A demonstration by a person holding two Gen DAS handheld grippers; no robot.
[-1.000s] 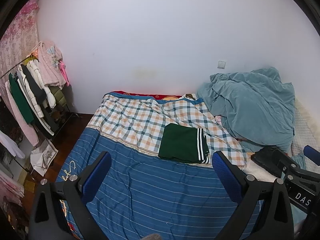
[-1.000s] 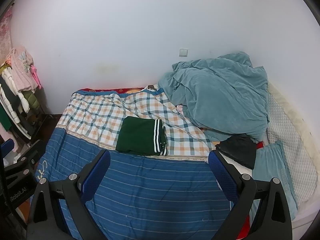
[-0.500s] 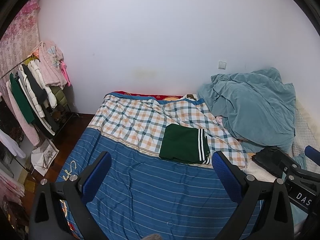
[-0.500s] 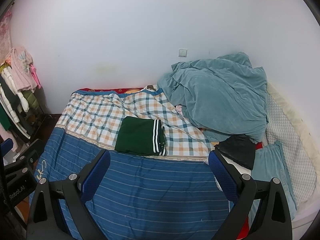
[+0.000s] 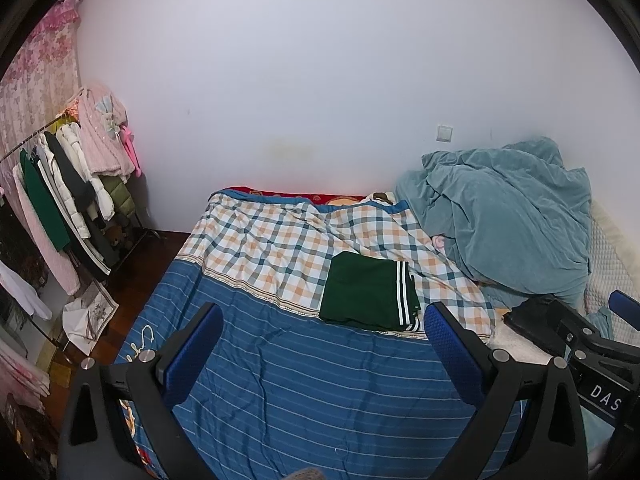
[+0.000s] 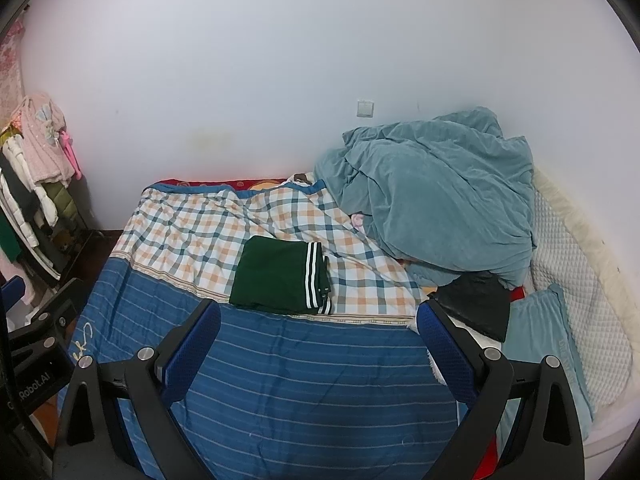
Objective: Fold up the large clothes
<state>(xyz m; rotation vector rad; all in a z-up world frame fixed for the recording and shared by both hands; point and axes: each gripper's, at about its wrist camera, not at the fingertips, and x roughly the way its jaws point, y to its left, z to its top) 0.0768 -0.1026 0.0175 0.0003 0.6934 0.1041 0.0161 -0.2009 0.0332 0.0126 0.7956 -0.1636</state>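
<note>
Your left gripper (image 5: 324, 344) and right gripper (image 6: 318, 342) both hang wide apart, empty, over the blue quilt (image 6: 304, 376). Only your right view shows the pillow (image 6: 540, 340); only the left shows the full rack (image 5: 60, 208). The folded green garment (image 6: 280, 276) lies beyond the fingertips, untouched, barely shifted since before.

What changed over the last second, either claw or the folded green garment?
Almost nothing. Both views drift very slightly, so the claws barely shifted; nothing was gripped or released. The left claw and right claw stay open and empty above the blue striped cover. The folded green garment lies where it was on the plaid section, and the teal blanket is unmoved.
</note>
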